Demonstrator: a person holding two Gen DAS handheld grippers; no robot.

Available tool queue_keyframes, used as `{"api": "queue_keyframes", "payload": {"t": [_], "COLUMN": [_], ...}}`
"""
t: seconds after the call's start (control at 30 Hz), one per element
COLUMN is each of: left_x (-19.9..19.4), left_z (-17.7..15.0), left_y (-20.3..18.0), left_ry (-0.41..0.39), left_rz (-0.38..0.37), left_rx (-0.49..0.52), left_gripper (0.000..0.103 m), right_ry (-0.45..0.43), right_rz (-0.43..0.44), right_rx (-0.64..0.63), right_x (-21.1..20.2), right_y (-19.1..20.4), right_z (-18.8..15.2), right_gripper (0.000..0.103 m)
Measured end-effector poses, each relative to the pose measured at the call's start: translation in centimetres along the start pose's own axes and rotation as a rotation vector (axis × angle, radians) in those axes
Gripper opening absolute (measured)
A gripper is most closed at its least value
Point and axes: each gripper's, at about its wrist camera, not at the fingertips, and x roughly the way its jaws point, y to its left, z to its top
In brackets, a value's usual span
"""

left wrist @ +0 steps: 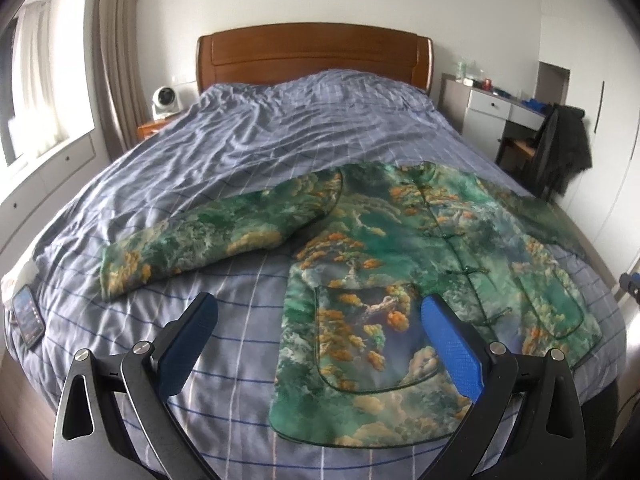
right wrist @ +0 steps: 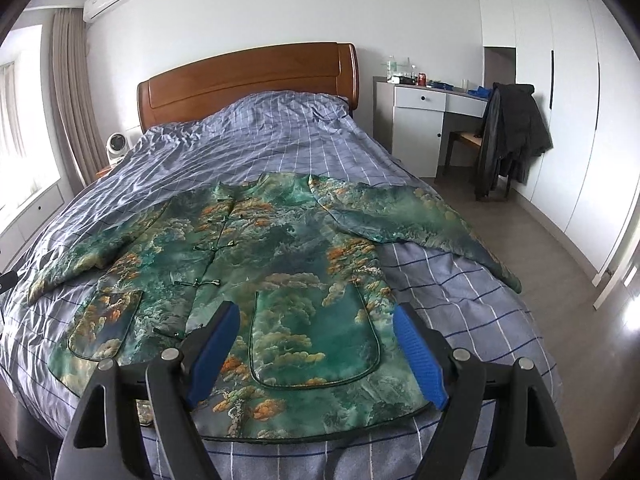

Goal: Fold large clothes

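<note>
While left view shows phone [left wrist: 27, 315] on bed, right view lacks it.

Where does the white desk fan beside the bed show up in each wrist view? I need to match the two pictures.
Left wrist view: the white desk fan stands at upper left, on a nightstand left of the wooden headboard.
Right wrist view: the fan sits at mid-left, below the curtain, left of the headboard.
Shared landmark: the headboard, right of the fan in both.
</note>
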Motion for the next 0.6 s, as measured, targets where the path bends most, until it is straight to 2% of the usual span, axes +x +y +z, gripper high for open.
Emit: {"api": "queue_keyframes", "payload": {"t": [0.3,0.6], "left_x": [-1.1,-1.1], "left_z": [0.5,0.5], "left_y": [-0.8,-0.8], "left_ry": [-0.026,-0.015], "left_rz": [-0.010,-0.013], "left_rx": [0.022,0.019], "left_gripper": [0.102,0.102], "right_ry": [-0.002,0.003], "right_rz": [-0.008,-0.018], "right_rx": [-0.004,0.002], "right_x": [-0.1,-0.2], "right_y": [0.0,-0.4], "right_z": [-0.1,-0.3], "right_gripper": [0.081,0.081]}}
